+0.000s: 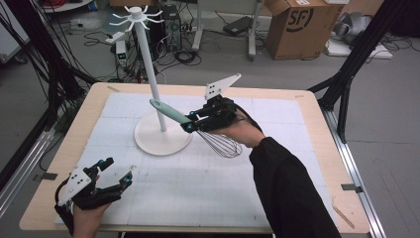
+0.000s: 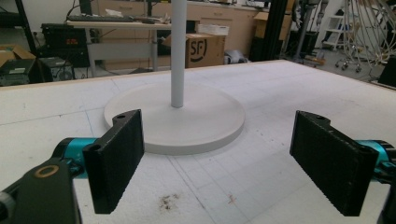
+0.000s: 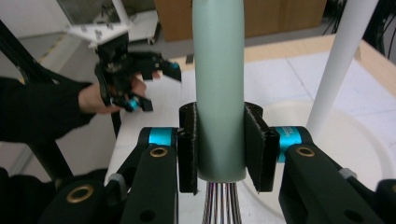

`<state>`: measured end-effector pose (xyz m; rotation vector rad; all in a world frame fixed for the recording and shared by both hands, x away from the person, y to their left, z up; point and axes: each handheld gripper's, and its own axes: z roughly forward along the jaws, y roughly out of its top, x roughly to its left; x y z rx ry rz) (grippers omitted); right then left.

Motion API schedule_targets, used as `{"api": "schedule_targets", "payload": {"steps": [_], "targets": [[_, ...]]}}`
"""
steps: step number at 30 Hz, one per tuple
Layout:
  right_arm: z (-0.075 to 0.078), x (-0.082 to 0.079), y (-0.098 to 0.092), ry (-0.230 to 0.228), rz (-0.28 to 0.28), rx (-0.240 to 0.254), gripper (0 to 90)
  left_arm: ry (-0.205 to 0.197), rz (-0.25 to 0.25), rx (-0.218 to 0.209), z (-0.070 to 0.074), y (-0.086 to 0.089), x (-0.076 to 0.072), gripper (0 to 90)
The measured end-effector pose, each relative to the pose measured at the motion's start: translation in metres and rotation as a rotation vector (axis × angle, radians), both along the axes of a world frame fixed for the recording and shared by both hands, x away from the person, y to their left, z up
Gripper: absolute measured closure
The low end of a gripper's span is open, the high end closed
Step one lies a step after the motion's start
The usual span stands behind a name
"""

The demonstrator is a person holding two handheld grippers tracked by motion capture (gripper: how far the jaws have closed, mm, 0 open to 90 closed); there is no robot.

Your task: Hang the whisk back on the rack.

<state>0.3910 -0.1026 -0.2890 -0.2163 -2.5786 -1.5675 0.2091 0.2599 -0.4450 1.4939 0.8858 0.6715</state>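
A whisk with a pale green handle (image 1: 171, 112) and wire loops (image 1: 223, 144) is held above the table, handle pointing left toward the white stand's pole (image 1: 151, 74). My right gripper (image 1: 190, 122) is shut on the handle (image 3: 219, 88), its pads pressed against both sides; the wires (image 3: 222, 205) run down between the jaws. The stand has a round white base (image 1: 163, 136) and hooks at the top (image 1: 136, 17). My left gripper (image 1: 116, 171) rests open at the near left corner, its wide-apart pads (image 2: 116, 158) facing the base (image 2: 187, 121).
A white mat (image 1: 198, 188) covers the wooden table (image 1: 317, 129). Cardboard box (image 1: 297, 25), cables and black frame legs stand on the floor behind. The left gripper (image 3: 126, 79) and its hand appear far off in the right gripper view.
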Motion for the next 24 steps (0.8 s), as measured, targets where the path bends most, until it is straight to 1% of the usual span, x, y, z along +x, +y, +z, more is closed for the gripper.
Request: {"api": "schedule_targets", "payload": {"steps": [1,2,3,4,5,6,7,10,12,13,14,15,16,19,20,21,22,23,24], "targets": [[0.003,0.002,0.0,-0.01,-0.001,0.01,69.2,0.0,0.0,0.001,0.0,0.0,0.0,18.2],[0.006,0.002,-0.001,-0.007,-0.003,0.012,69.2,0.0,0.0,0.001,0.0,0.0,0.0,18.2],[0.009,0.004,-0.001,0.0,-0.005,0.025,69.2,0.002,0.001,-0.001,0.0,0.0,0.0,18.2],[0.009,0.004,-0.001,0.0,-0.005,0.025,69.2,0.002,0.001,0.0,0.0,0.0,0.0,18.2],[0.014,0.007,-0.001,0.0,-0.003,0.057,69.2,0.001,0.002,-0.003,0.0,0.0,-0.001,18.2],[0.014,0.007,-0.001,0.0,-0.003,0.057,69.2,0.0,0.003,-0.002,0.0,0.001,-0.001,18.2],[0.018,0.011,-0.002,0.018,-0.009,0.085,69.3,-0.001,0.003,-0.001,0.0,0.001,-0.001,18.2],[0.022,0.015,-0.001,0.019,-0.019,0.107,69.3,0.001,0.006,-0.005,0.0,0.001,-0.001,18.2],[0.024,0.017,-0.001,0.026,-0.017,0.136,69.3,0.003,0.007,-0.009,-0.001,0.002,-0.002,18.2],[0.024,0.017,-0.001,0.026,-0.017,0.136,69.3,0.003,0.007,-0.009,-0.001,0.002,-0.002,18.2],[0.026,0.02,-0.002,0.034,-0.018,0.154,69.2,0.003,0.008,-0.008,-0.001,0.002,-0.002,18.2],[0.027,0.021,-0.002,0.025,-0.019,0.156,69.2,0.003,0.008,-0.008,-0.001,0.003,-0.002,18.2],[0.029,0.022,-0.003,0.028,-0.027,0.158,69.2,0.004,0.008,-0.009,-0.001,0.003,-0.002,18.2],[0.033,0.025,-0.004,0.027,-0.028,0.173,69.2,0.006,0.008,-0.008,-0.001,0.003,-0.002,18.2],[0.039,0.027,-0.004,0.019,-0.032,0.18,69.2,0.007,0.008,-0.008,-0.001,0.003,-0.002,18.2],[0.039,0.027,-0.004,0.019,-0.032,0.18,69.2,0.006,0.007,-0.009,-0.001,0.003,-0.002,18.2],[0.046,0.03,-0.004,0.018,-0.032,0.196,69.2,0.007,0.006,-0.01,-0.001,0.003,-0.002,18.2],[0.046,0.03,-0.004,0.018,-0.032,0.196,69.2,0.008,0.005,-0.008,-0.001,0.003,-0.002,18.2],[0.05,0.031,-0.004,0.012,-0.034,0.202,69.2,0.008,0.005,-0.009,-0.001,0.003,-0.001,18.2]]}}
